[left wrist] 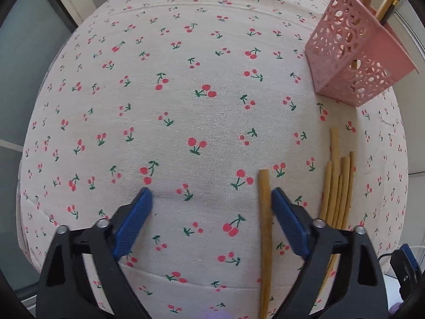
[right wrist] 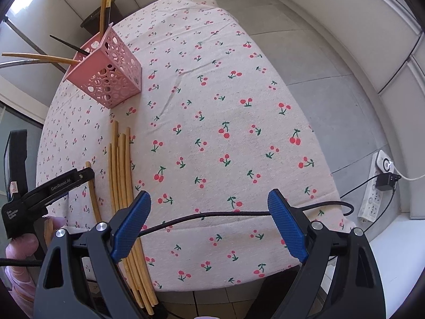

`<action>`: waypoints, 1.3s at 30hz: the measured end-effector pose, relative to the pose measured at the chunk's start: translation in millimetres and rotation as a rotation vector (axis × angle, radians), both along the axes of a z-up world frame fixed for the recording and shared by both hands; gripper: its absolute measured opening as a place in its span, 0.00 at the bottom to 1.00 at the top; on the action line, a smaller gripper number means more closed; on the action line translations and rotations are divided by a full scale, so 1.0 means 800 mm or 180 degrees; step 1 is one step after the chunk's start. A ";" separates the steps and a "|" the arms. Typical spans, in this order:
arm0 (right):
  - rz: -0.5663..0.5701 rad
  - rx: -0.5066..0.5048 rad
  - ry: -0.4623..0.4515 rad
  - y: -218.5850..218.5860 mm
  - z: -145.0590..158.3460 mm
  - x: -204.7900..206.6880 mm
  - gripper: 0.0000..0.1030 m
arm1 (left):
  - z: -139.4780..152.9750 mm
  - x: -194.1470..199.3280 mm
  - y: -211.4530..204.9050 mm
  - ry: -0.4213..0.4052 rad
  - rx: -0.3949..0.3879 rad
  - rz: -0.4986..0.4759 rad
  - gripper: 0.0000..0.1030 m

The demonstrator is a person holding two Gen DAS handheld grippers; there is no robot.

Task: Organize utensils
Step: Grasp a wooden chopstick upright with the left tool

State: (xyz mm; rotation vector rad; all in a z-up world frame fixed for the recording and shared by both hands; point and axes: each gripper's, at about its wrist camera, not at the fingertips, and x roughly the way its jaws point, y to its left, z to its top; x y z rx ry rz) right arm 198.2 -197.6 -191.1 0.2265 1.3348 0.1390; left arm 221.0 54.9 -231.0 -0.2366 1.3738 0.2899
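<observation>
Left gripper spread over the cherry-print tablecloth with 1 wooden chopstick just inside its right pad, unpinched; right gripper spread, empty; remaining chopsticks bundled near the pink holder.

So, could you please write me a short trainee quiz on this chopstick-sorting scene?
1. True or false: the pink holder already has chopsticks standing in it.
2. Which chopstick lies between the fingers of the left tongs?
A. the single chopstick lying apart from the bundle
B. one from the bundle of chopsticks
C. none
3. Fill in: the black cable runs across the cloth between the fingers of the ____ tongs.

Key: 1 true. 2 A; it sits just inside one finger, and the other finger is clear of it, so it is not gripped yet. 3 right.
</observation>
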 end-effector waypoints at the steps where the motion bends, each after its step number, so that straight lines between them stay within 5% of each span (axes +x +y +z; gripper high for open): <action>1: 0.0018 -0.0006 0.0006 0.003 -0.001 0.000 0.85 | 0.003 -0.003 -0.004 -0.0039 0.0015 -0.0048 0.60; 4: 0.0064 -0.0075 -0.0013 0.012 -0.002 0.001 0.85 | 0.010 -0.009 -0.023 -0.0137 0.0039 -0.0280 0.37; 9: 0.0050 -0.0224 -0.0079 0.023 0.001 0.002 0.85 | 0.006 -0.022 -0.063 -0.0258 0.0139 -0.0596 0.12; 12: 0.0028 -0.0285 -0.0075 0.029 -0.003 0.007 0.85 | 0.004 -0.024 -0.076 -0.0269 0.0102 -0.0710 0.07; 21: 0.0008 -0.0309 -0.0078 0.056 -0.015 0.032 0.86 | 0.021 -0.033 -0.011 -0.0251 -0.0665 -0.0523 0.06; 30: -0.0208 -0.0125 0.0047 0.062 -0.036 0.063 0.89 | 0.117 -0.045 0.019 -0.0703 -0.0763 -0.0471 0.06; 39: -0.0217 -0.0289 -0.0007 0.095 -0.040 0.079 0.93 | 0.134 -0.052 0.028 -0.0736 -0.0819 -0.0522 0.06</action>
